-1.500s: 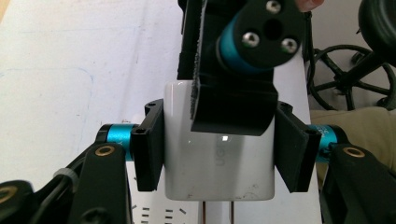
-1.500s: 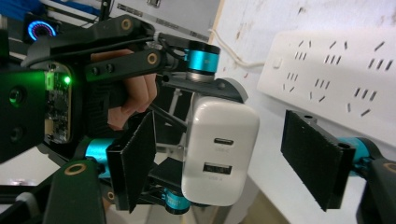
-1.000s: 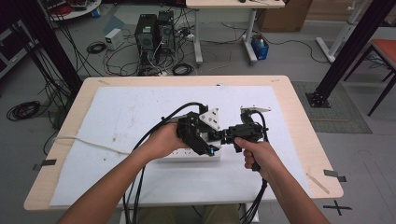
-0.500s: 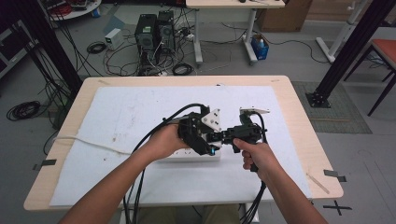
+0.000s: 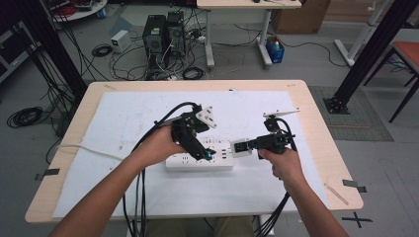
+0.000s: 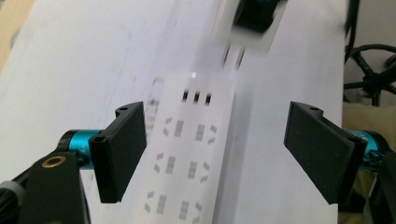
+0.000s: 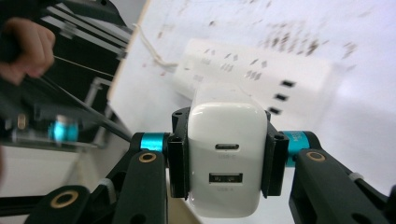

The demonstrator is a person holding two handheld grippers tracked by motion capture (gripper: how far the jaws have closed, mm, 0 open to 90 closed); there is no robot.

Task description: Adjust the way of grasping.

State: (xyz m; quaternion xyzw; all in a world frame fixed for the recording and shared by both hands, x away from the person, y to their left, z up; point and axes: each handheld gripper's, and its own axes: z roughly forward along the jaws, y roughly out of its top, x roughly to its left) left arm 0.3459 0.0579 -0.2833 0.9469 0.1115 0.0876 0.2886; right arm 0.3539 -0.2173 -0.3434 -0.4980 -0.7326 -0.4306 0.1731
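In the left gripper view, the white charger above the power strip is smeared by motion and cut off by the top edge; its 2 prongs show only as blurred streaks. The power strip's near end runs off the bottom edge. In the right gripper view, the power strip is soft, its sockets mere dark smudges, and the charger hides its near part. From the high view, the strip's sockets are too small to count.

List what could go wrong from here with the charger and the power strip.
1. The right gripper holds the white charger off the power strip; the prongs look blurred in the left gripper view, so alignment with the sockets is uncertain.
2. The left gripper is open over the strip, not clamping it, so a push could slide it.
3. Trailing cables might snag.
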